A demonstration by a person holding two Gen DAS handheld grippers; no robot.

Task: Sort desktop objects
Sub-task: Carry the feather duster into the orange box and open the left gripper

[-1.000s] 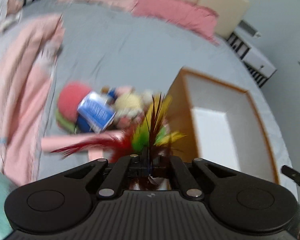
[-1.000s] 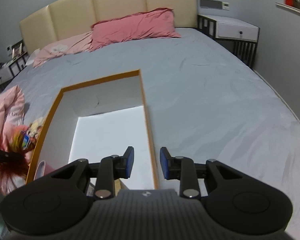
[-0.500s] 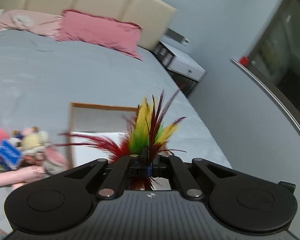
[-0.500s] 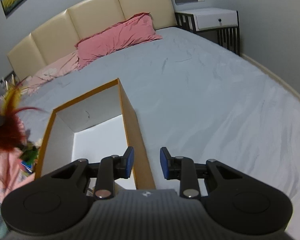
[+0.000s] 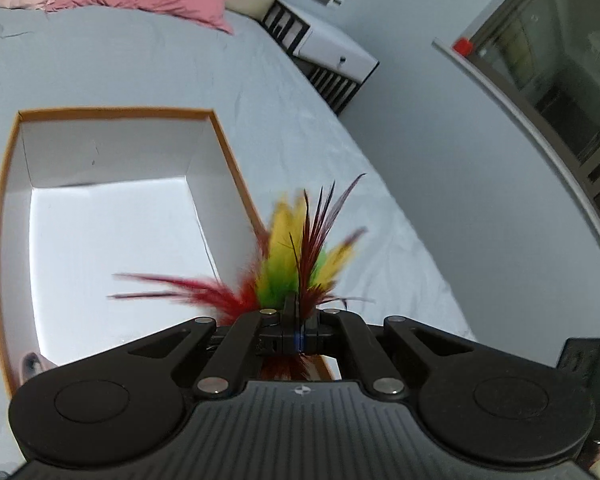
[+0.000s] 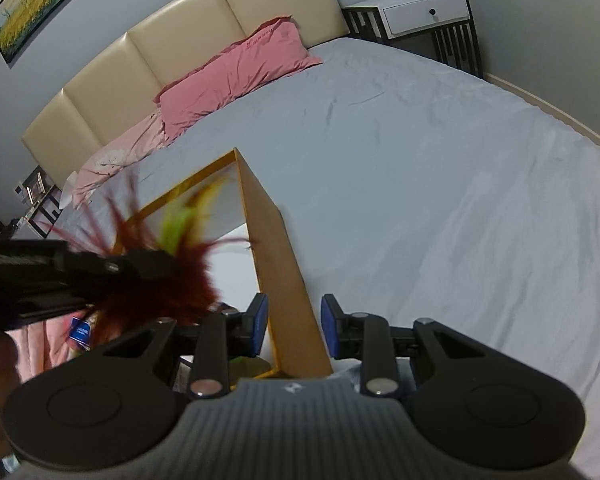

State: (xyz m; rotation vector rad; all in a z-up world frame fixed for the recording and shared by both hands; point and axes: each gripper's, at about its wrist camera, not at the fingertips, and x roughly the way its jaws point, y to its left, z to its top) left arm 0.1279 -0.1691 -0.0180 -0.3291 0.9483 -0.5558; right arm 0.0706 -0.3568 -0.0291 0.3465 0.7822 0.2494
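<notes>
My left gripper (image 5: 294, 330) is shut on a feather toy (image 5: 296, 256) with red, yellow and green feathers. It holds the toy in the air over the near right part of an open orange-rimmed box (image 5: 220, 140) with a white inside. In the right wrist view the left gripper (image 6: 156, 258) and the feather toy (image 6: 172, 280) hang over the box (image 6: 284, 280). My right gripper (image 6: 294, 326) is open and empty, with the box's right wall between its fingers.
The box lies on a grey bed sheet (image 6: 420, 168). Pink pillows (image 6: 236, 76) lie at the headboard. A blue packet (image 6: 81, 330) and pink cloth show left of the box. A white nightstand (image 5: 332, 60) stands beside the bed.
My left gripper carried the feather toy from the pile of objects on the left to above the box. My right gripper moved closer to the box's right wall and stayed open.
</notes>
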